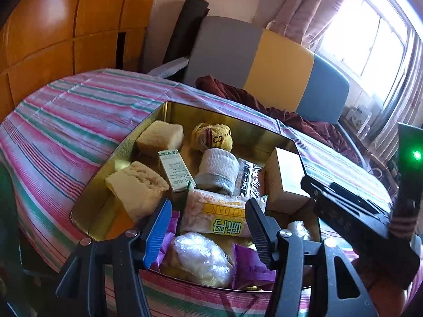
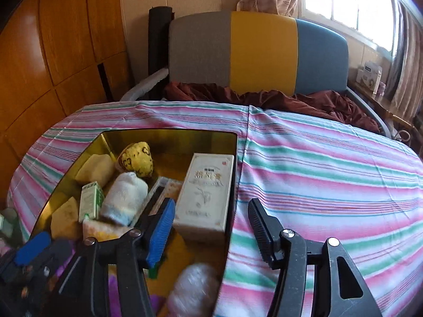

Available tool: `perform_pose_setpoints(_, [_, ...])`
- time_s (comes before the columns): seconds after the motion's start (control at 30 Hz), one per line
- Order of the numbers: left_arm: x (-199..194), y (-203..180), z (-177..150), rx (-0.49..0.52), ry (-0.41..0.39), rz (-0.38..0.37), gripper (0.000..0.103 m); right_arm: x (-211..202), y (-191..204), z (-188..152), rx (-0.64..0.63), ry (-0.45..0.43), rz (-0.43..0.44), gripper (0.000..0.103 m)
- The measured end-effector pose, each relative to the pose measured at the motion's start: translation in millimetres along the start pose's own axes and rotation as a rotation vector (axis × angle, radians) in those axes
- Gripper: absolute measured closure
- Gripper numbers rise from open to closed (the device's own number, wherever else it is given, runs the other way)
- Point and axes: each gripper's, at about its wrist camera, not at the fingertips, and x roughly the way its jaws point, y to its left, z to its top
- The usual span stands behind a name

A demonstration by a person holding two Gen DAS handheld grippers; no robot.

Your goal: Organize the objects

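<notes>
A gold tin [image 1: 211, 116] [image 2: 169, 142] sits on a striped cloth. It holds two sponge blocks [image 1: 137, 185], a yellow rolled sock [image 1: 211, 137] [image 2: 137, 158], a white rolled sock [image 1: 219, 171] [image 2: 124, 198], a green-white carton [image 1: 175, 169], a snack packet [image 1: 214, 211], a plastic-wrapped lump [image 1: 201, 259], purple packets [image 1: 251, 266] and a cream box [image 2: 206, 198] [image 1: 285, 179] against the right wall. My left gripper [image 1: 207, 224] hovers open over the snack packet. My right gripper [image 2: 211, 224] is open astride the tin's right wall, near the cream box without pressing it.
The striped cloth [image 2: 330, 171] stretches wide to the right of the tin. Behind it lie a maroon blanket [image 2: 317, 100] and a grey, yellow and blue headboard [image 2: 264, 52]. Wooden wardrobe panels [image 2: 53, 52] stand at the left, and a shelf with small boxes [image 2: 370, 76] sits under the window.
</notes>
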Motion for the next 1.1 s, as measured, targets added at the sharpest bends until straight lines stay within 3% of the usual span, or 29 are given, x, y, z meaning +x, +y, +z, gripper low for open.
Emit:
perform_pose_setpoints(0.43, [-2.7,9.1,6.9,0.016,0.031,0.118,0.045,-17.8,1.9,-19.1,-0.029,0.016,0.033,0.036])
perform_pose_setpoints(0.57, [-8.1,12.7,8.8,0.021,0.037,0.125,0.045,-27.3,8.2,-19.6,-0.041,0.006,0.045,0.029])
perform_pose_setpoints(0.73, [-22.2,10.8,11.9,0.052,-0.01,0.16,0.045,-38.3,15.2,-19.3,-0.051,-0.006,0.055,0.02])
perform_pose_setpoints(0.87, [-31.1,6.8,15.4,0.072,-0.038,0.204,0.045,-49.7,20.6,-17.9,-0.049,-0.04,0.056,0.0])
perform_pose_setpoints(1.03, [-35.5,13.2,16.3,0.045,-0.022,0.187,0.045,-55.5,26.4,-13.9,-0.049,-0.039,0.056,0.0])
perform_pose_setpoints(1.1, [-36.8,15.7,17.4,0.034,-0.022,0.216,0.045,-57.9,29.8,-13.6,-0.057,-0.038,0.028,0.0])
